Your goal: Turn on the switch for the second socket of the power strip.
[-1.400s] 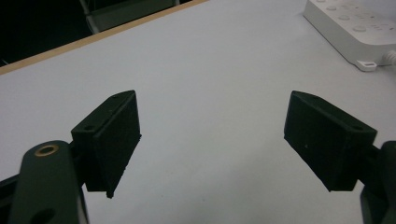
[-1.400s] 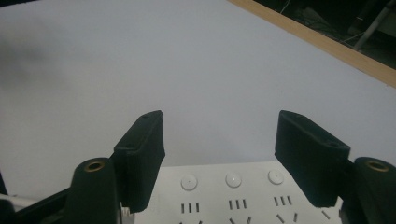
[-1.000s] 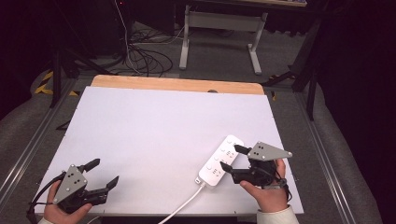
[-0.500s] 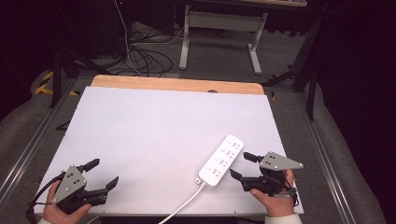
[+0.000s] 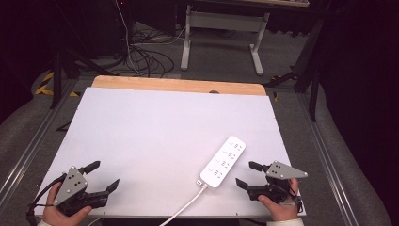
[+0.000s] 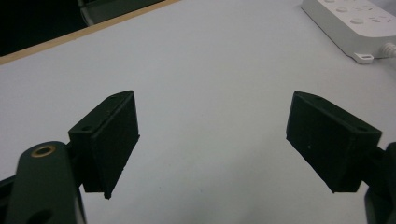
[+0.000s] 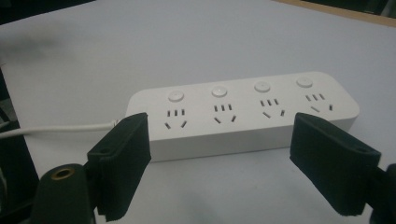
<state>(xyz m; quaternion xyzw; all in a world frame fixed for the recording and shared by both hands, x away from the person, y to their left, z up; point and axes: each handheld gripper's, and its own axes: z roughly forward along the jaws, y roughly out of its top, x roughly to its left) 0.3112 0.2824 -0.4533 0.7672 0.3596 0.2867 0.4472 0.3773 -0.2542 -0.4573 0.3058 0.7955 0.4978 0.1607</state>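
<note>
A white power strip with several sockets and buttons lies on the white table top, right of centre, its white cable running off the front edge. My right gripper stands open just right of the strip, apart from it; in the right gripper view the strip lies beyond the spread jaws of the right gripper. My left gripper rests open near the front left corner. Between the jaws of the left gripper there is bare table, with the strip's end at the upper right.
A wooden strip borders the table's far edge. Beyond it are floor cables and a metal desk frame. Metal rails run along both sides of the table.
My right gripper has drawn back from the power strip toward the front right and now sits apart from it. The strip stays where it was. The left gripper has not moved.
</note>
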